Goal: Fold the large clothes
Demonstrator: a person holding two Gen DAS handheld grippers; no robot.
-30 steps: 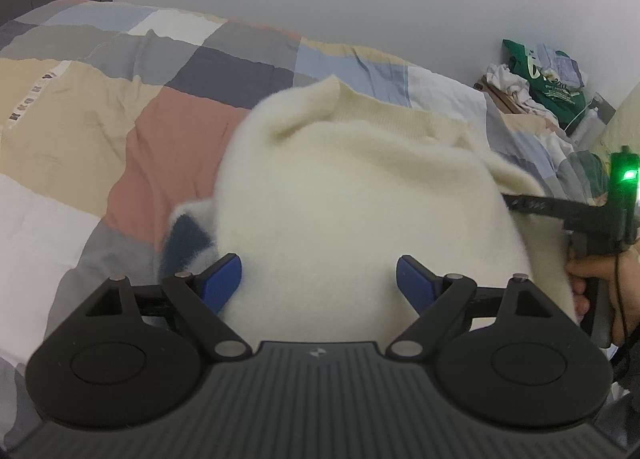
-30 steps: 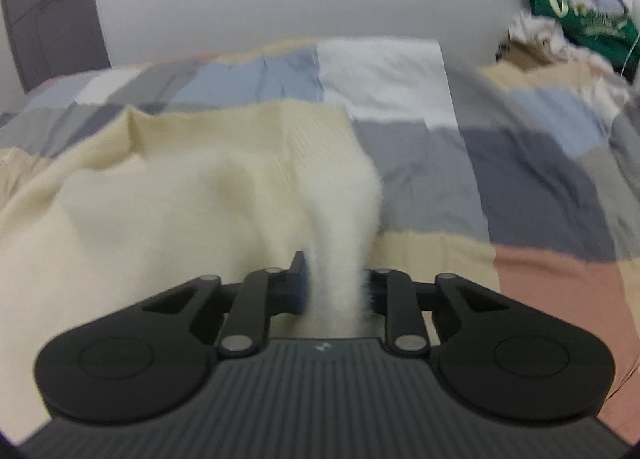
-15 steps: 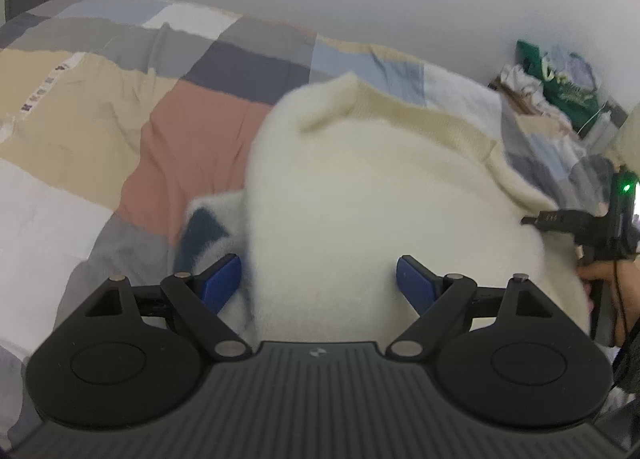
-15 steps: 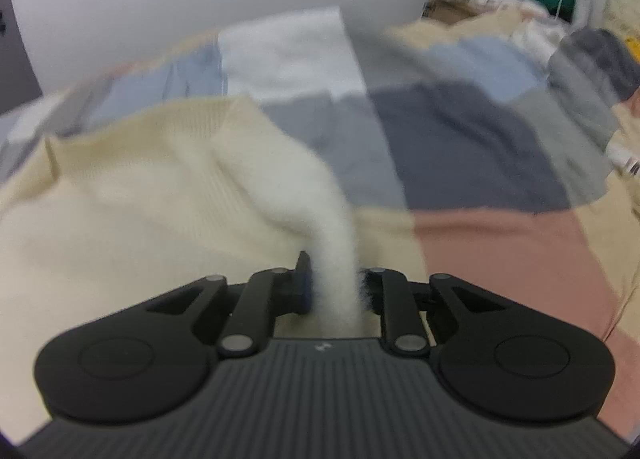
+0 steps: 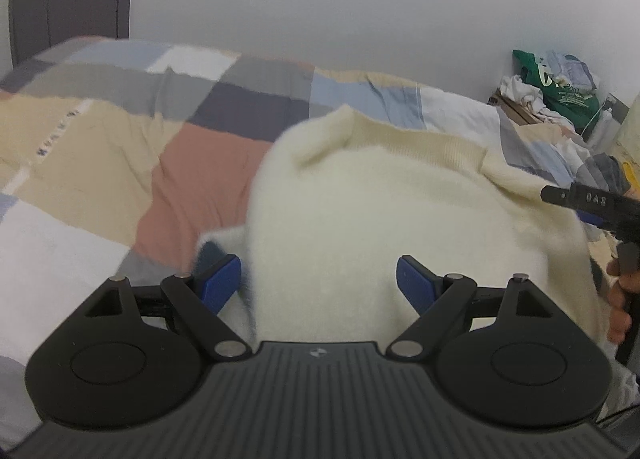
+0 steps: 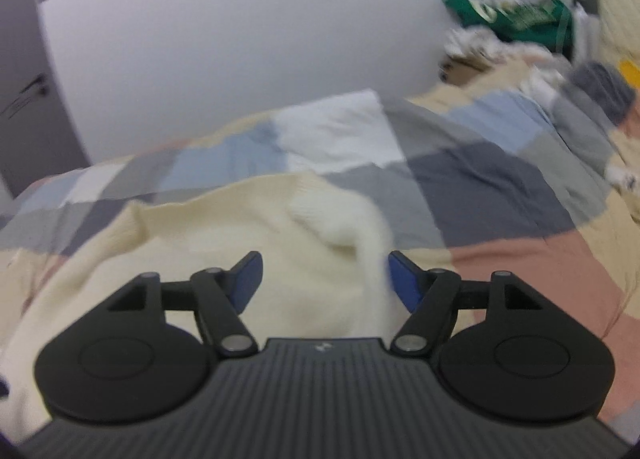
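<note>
You are holding both claws spread wide, left claw [image 5: 319, 279] and right claw [image 6: 325, 273], gripping nothing; the cream sweater [image 5: 380, 227] is lying bunched on the bed [image 5: 100, 163], probably awaiting regrasping.

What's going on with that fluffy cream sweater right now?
Left gripper open, right gripper open. Cream sweater on patchwork bed, gripped by neither. Nothing blocking.

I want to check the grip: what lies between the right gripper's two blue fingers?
Only the cream sweater, seen in the right wrist view; the right gripper is open.
</note>
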